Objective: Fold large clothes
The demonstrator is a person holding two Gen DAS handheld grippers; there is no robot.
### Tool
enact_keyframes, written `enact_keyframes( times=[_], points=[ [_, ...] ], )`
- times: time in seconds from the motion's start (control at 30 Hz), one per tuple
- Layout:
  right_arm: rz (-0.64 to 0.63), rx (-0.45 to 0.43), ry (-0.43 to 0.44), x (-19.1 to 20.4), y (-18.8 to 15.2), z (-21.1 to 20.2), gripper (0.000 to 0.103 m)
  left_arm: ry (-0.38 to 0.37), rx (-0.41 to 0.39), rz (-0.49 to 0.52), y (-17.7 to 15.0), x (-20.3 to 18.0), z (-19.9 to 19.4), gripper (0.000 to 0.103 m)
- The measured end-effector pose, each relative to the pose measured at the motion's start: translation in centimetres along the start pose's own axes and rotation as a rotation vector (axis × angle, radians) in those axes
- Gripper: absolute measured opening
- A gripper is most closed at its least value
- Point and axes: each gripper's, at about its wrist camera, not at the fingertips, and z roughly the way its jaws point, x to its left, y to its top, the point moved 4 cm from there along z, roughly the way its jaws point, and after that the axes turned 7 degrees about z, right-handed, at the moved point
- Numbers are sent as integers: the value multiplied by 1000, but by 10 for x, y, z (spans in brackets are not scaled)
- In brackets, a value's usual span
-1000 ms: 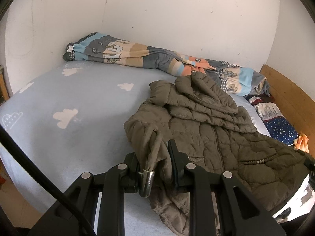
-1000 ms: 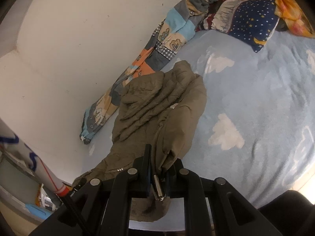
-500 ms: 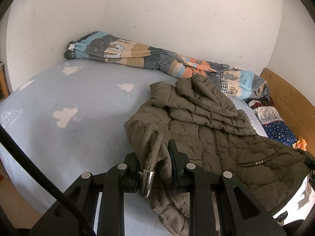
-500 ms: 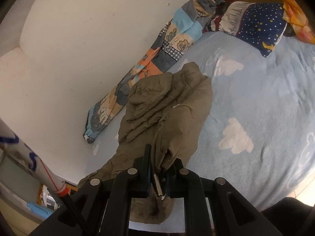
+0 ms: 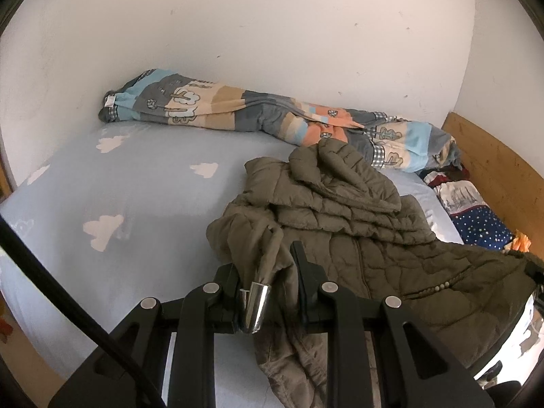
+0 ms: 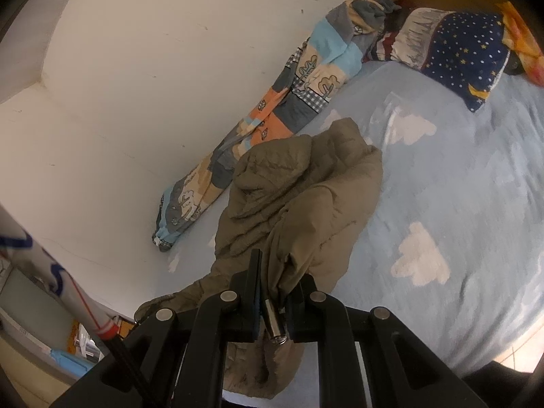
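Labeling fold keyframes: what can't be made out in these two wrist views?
- Left wrist: olive jacket hem hidden behind the left gripper; its right side cut off by the frame edge.
- Right wrist: fabric pinched in the right gripper hidden by the black fingers.
- Both: pillow print too small and distorted.

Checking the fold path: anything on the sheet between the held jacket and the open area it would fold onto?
Nothing visible. Both grippers, left gripper and right gripper, are shut on the olive jacket. The rolled quilt lies along the wall, the pillows at the headboard.
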Motion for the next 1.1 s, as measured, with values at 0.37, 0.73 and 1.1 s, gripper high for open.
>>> enact_keyframes(
  times=[0.37, 0.73, 1.1],
  points=[
    [-43, -45, 12, 13, 40, 4, 12, 17, -32, 25, 44, -2, 14, 23],
    [-145, -89, -33, 44, 101, 41, 12, 36, -53, 56, 115, -5, 59, 23],
    [-138, -122, -95, 41, 177, 105, 12, 74, -29, 23, 179, 18, 137, 26]
  ],
)
